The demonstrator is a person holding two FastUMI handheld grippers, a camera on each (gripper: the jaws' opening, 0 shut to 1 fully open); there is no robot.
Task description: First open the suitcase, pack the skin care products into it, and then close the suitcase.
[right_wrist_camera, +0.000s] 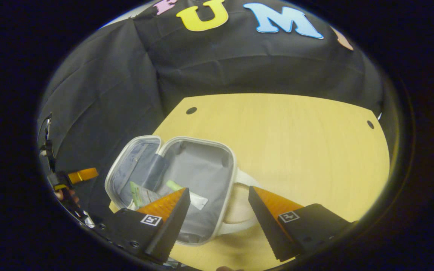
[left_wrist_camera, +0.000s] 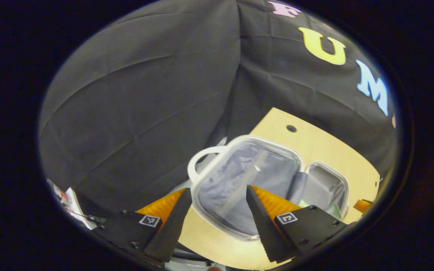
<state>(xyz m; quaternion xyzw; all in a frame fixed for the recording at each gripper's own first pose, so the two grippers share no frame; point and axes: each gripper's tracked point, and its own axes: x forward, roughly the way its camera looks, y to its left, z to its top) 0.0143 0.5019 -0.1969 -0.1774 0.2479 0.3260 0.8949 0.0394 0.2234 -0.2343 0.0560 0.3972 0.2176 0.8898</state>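
Rounded white hard-shell suitcase (right_wrist_camera: 202, 180) lay open on smooth pale wood counter (right_wrist_camera: 296, 143); grey fabric lining creased; soft tubes (right_wrist_camera: 187, 194) inside; left gripper (left_wrist_camera: 219, 222) and right gripper (right_wrist_camera: 219, 222) jaws wide, empty.

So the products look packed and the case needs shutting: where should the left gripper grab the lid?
Probably the lid's free rim by the loop handle, opposite the hinge. The suitcase lies open flat, and the open left gripper already faces that half.

Left hand-held gripper (left_wrist_camera: 219, 210), right hand-held gripper (right_wrist_camera: 219, 214), each with wedge-shaped ridged fingers, black screwed mounting plates, small square black-and-white marker tags
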